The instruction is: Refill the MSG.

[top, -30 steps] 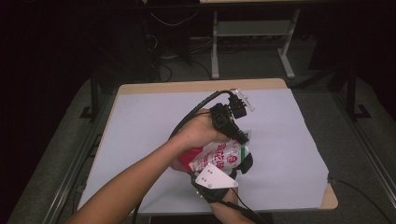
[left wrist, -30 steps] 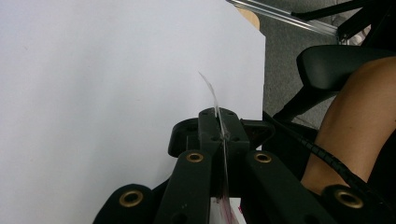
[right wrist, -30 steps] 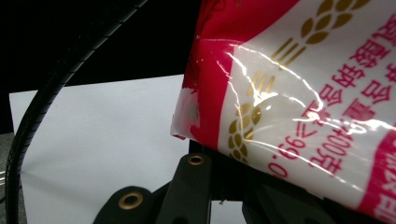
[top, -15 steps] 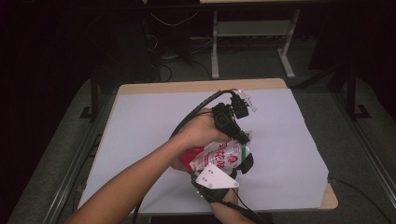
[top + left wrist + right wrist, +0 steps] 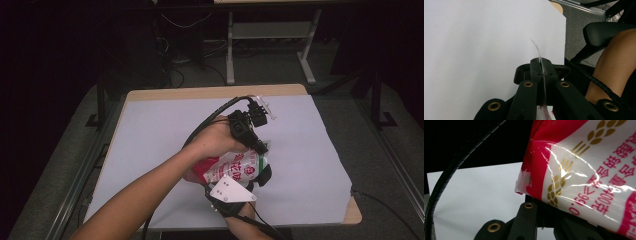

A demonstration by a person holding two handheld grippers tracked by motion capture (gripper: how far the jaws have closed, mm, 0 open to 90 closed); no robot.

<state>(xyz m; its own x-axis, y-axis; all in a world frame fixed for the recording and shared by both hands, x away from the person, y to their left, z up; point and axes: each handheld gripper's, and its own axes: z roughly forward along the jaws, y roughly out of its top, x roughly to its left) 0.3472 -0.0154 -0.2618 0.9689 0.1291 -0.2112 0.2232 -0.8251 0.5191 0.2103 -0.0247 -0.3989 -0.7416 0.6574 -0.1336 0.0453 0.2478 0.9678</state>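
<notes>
A red and white plastic food bag (image 5: 239, 168) printed with wheat ears hangs just above the white-covered table (image 5: 160, 130), held between both grippers. My left gripper (image 5: 260, 148) comes down from the hand above and is shut on the bag's top right corner. In the left gripper view the thin clear seam (image 5: 537, 50) of the bag stands pinched between the jaws of the left gripper (image 5: 541, 63). My right gripper (image 5: 263, 176), with its grey plate, reaches up from the front edge and is shut on the bag's lower right side. The bag (image 5: 584, 170) covers most of the right gripper (image 5: 539, 218).
The white sheet (image 5: 479, 45) spreads over a wooden tabletop whose bare corner (image 5: 353, 217) shows at the front right. A metal stand (image 5: 270, 35) and cables sit on the dark floor behind. A black cable (image 5: 451, 167) arcs over the sheet. A black armrest (image 5: 609, 30) lies off the table's edge.
</notes>
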